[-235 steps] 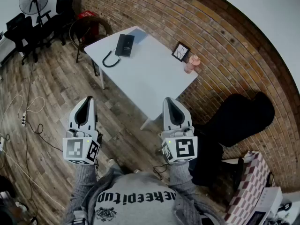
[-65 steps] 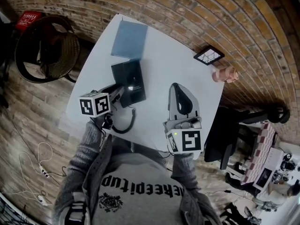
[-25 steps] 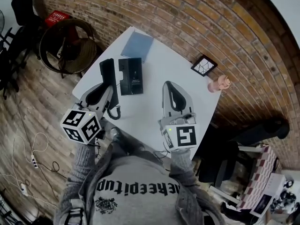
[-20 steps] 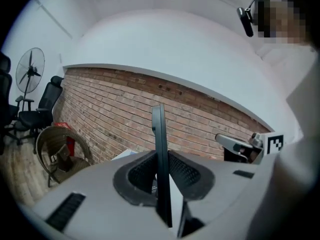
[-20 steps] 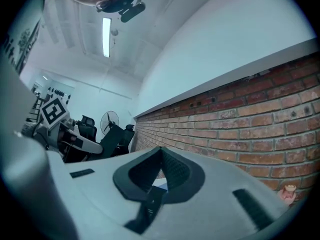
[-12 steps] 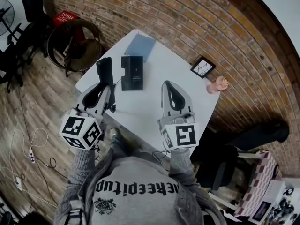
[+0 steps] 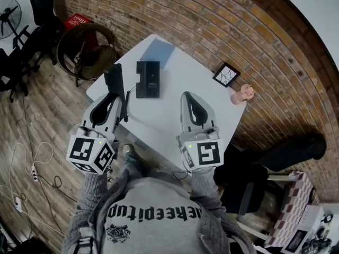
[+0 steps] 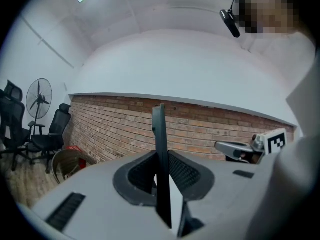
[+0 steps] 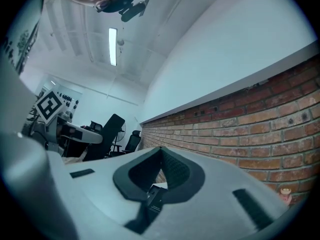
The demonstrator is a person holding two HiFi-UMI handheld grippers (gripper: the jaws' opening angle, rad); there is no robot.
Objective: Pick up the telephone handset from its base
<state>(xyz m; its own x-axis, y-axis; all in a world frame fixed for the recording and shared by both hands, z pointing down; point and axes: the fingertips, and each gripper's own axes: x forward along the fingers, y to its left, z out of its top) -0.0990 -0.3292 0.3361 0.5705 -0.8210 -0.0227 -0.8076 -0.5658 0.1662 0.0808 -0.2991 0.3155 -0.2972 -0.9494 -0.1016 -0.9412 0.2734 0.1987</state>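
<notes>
While the person's grey sleeves reach in from the bottom of the head view, both grippers point over a white table that stands cornerwise against a curved brick wall on a wood plank floor. A round wicker chair sits off the table's left edge, with black office chairs and a standing fan further left.

The left gripper is clamped on the black telephone handset. In the left gripper view the left gripper has its pads pressed on both flat sides of the handset, which stands on edge and sticks up past the jaw tips. From the head view the handset hangs over the table's left edge near the left corner, clear of its base and not touching it.

The right gripper is over the middle of the table, toward the near edge. In the right gripper view the right gripper has its jaw tips meeting and holds nothing.

The black telephone base lies flat along the far-left edge, just beside the handset but apart from it. A blue-grey sheet lies at the far corner, just beyond the base. A small black picture frame stands by the far-right edge. A pink figure-like object, too small to tell what, sits at the right corner, near the frame.
</notes>
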